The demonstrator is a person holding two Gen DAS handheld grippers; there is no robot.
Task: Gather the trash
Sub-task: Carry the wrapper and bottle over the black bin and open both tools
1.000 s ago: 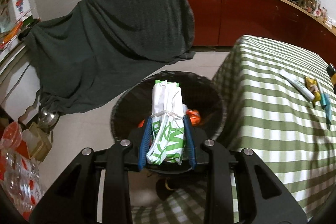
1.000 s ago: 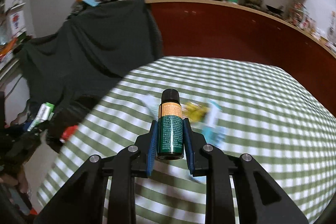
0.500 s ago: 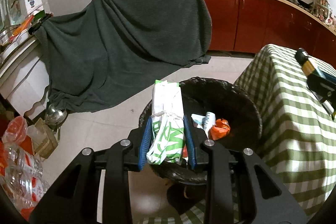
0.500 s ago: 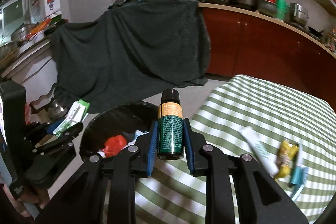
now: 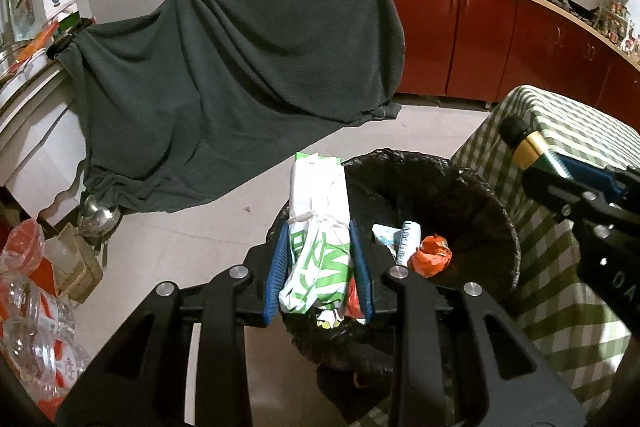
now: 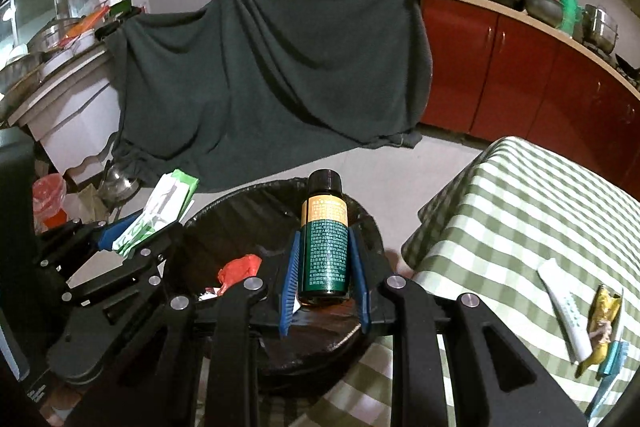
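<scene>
Over the black-lined bin point(image 5: 432, 187), I hold both loads ready: my left gripper point(image 5: 318, 267) is clamped on a green-and-white wrapper point(image 5: 316, 227) at the bin's near-left rim, long axis pointing away from the fingers, while my right gripper point(image 6: 325, 275) grips a small green bottle point(image 6: 324, 243), cap forward, right above the opening (the better-placed hand, I judge). Inside lie a crumpled orange wrapper point(image 5: 432, 255) and white paper scraps point(image 5: 402, 237); a white tube point(image 6: 564, 311) and a yellow wrapper point(image 6: 602, 323) wait on the checked tablecloth point(image 6: 520, 211)
</scene>
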